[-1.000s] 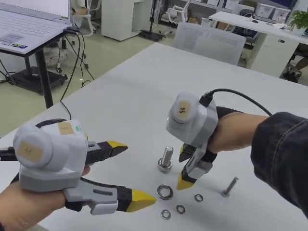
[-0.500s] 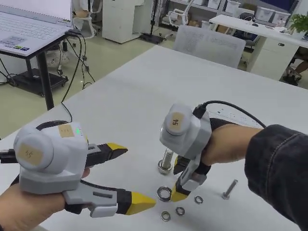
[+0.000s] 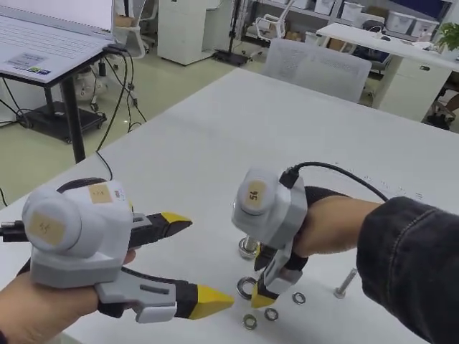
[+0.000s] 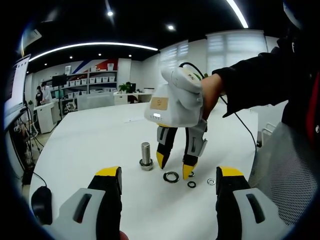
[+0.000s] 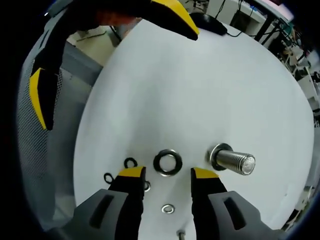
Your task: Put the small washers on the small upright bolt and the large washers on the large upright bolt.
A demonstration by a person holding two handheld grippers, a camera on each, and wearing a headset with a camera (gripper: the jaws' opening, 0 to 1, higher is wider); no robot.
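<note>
A large washer (image 5: 167, 162) lies flat on the white table (image 3: 215, 136), just ahead of the gap between the jaws of my open right gripper (image 5: 168, 173). That gripper (image 3: 259, 297) points down, its tips low over the table beside the large washer (image 3: 246, 288). The large bolt (image 4: 145, 155) stands upright on its head just beyond; in the head view the right gripper hides most of the bolt (image 3: 248, 248). Small washers (image 3: 271, 314) lie scattered in front. A small bolt (image 3: 344, 283) lies on its side to the right. My left gripper (image 3: 197, 261) is open, holding nothing, left of the parts.
A grey chair (image 3: 315, 68) stands at the table's far edge. A laptop (image 3: 50, 36) sits on a side desk at the upper left, with cables hanging below it. A computer mouse (image 4: 41, 205) lies on the table at the left gripper view's lower left.
My right gripper has come down and to the left, from beside the large bolt to right over the large washer. The left gripper has held still.
</note>
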